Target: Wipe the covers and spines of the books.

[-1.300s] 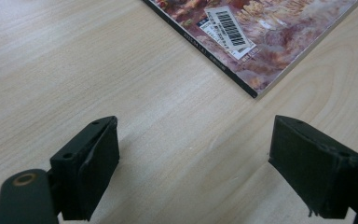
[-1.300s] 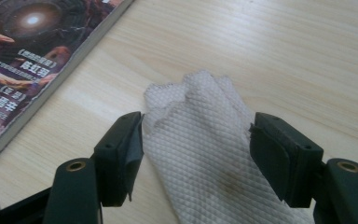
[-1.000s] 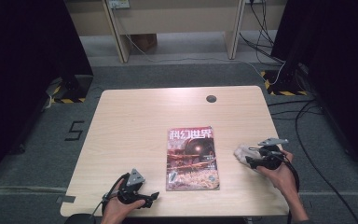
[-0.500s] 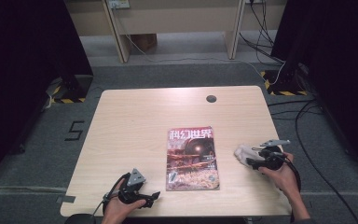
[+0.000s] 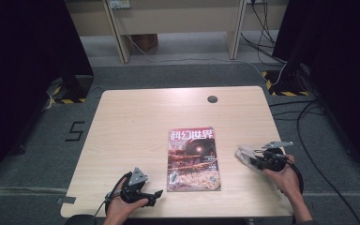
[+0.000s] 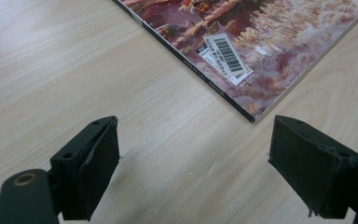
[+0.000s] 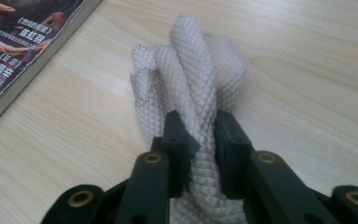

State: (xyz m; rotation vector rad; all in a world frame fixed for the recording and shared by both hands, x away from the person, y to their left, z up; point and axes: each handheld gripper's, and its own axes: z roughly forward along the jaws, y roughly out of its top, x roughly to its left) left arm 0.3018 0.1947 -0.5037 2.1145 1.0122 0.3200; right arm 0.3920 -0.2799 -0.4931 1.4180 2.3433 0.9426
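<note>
Pinching the cloth beside the magazine

My right gripper (image 7: 200, 135), jaws just closing, is clamping the white quilted cloth (image 7: 191, 79) lying right of the magazine (image 5: 192, 158); my left gripper (image 6: 193, 161) is resting released.

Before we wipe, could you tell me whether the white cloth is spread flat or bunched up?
Bunched up: the cloth stands in thick folds, pinched between the right gripper's fingers.

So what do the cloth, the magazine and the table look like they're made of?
Cloth: seemingly a soft woven or knit fabric, off-white and matte, with a diamond waffle texture; it bunches where the right hand-held gripper pinches it. Magazine: paper with a glossy printed cover, showing sheen and a barcode sticker. Table: pale wood grain, smooth; probably laminate, though solid wood can't be ruled out.
</note>
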